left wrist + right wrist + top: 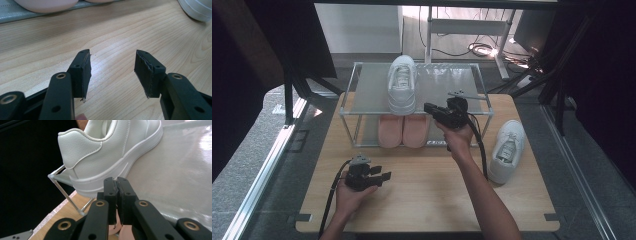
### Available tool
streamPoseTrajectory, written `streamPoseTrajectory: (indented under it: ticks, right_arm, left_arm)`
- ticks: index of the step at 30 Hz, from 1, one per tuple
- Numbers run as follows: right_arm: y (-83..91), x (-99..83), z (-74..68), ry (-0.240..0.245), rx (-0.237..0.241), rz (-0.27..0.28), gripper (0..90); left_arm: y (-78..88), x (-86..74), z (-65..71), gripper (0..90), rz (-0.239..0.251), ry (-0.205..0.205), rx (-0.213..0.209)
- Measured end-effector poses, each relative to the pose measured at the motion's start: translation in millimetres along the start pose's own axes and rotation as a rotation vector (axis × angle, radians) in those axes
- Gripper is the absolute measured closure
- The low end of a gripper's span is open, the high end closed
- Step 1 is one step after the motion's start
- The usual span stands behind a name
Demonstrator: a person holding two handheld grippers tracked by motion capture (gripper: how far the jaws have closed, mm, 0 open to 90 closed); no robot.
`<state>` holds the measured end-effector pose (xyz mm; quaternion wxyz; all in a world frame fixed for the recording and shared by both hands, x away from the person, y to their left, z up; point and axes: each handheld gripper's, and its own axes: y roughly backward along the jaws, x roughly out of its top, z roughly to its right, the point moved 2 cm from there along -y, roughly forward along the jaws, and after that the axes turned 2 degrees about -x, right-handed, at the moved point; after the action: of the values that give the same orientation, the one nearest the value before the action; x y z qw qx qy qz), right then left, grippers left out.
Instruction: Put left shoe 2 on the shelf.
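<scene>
Resting at 12 o'clock on the upper tier of a 2-tier rack, a white sneaker of smooth, stitched leather-like material points its toe away from the person, heel toward the rack's front edge. The rack is thin metal tubing with frosted, matte shelf panels. Just behind that heel, at about 1 o'clock on the table, the right gripper has its 2 black jaws nearly together with nothing between them; in the right gripper view the right gripper stands right before the sneaker's thick rubber sole, and I cannot tell whether it touches. A second white sneaker lies on the pale wood-grain table at 3 o'clock. 2 soft pink slippers sit side by side on the lower tier. At 7 o'clock the left gripper is held low over the table, its flat rubber-faced jaws wide apart and empty.
</scene>
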<state>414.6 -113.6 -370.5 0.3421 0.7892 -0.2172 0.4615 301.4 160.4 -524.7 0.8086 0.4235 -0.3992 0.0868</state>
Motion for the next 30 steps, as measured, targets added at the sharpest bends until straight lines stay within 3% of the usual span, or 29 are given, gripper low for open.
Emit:
streamPoseTrajectory:
  ticks: [18, 30]
  right_arm:
    - [36.2, -29.5, 6.8, 0.075, 0.019, -0.012, 74.2]
    - [51.9, -47.3, 15.8, 0.071, 0.022, -0.008, 74.0]
  left_arm:
    - [-2.4, -0.5, 1.9, 47.7, -0.009, -0.003, 0.001]
    - [-2.6, -0.7, 2.1, 47.6, -0.010, -0.003, 0.003]
